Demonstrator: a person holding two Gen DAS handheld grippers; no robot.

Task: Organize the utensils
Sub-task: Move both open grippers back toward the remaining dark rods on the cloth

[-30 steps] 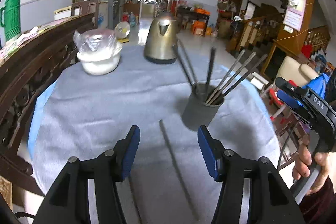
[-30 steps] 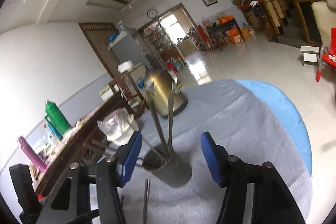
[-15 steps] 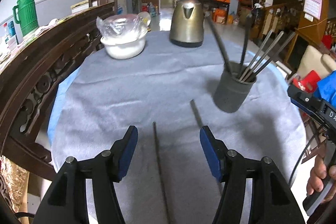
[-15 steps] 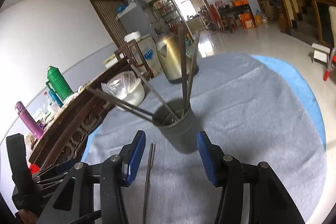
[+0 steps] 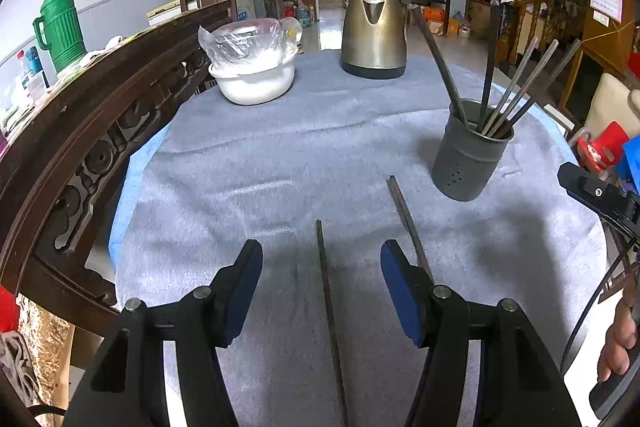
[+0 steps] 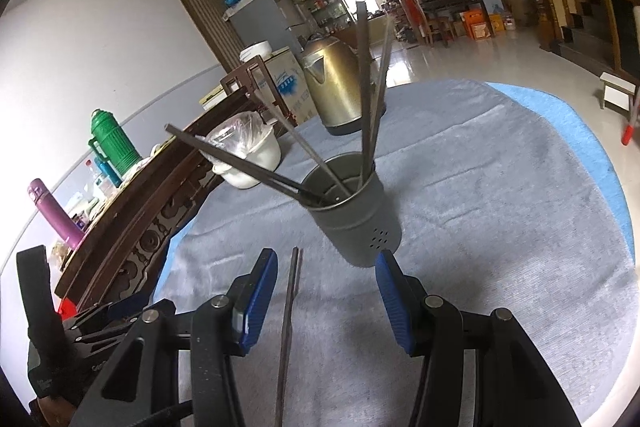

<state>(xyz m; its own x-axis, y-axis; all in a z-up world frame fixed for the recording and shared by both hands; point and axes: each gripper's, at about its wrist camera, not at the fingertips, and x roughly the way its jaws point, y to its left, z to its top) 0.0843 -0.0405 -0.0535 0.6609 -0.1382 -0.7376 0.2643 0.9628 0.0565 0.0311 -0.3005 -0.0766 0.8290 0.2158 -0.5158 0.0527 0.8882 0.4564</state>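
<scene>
Chopstick (image 5: 329, 311) lies between the spread left tongs (image 5: 321, 285) — untouched.

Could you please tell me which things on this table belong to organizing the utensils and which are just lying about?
Part of the job:
- grey utensil holder, with chopsticks standing in it
- loose chopstick between the open left gripper fingers
- second loose chopstick beside it
- right gripper, open

Just lying about:
- kettle
- white bowl under plastic
- green thermos

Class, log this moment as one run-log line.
left gripper: open over chopstick | right gripper: open, empty | holder: upright, chopsticks inside
</scene>
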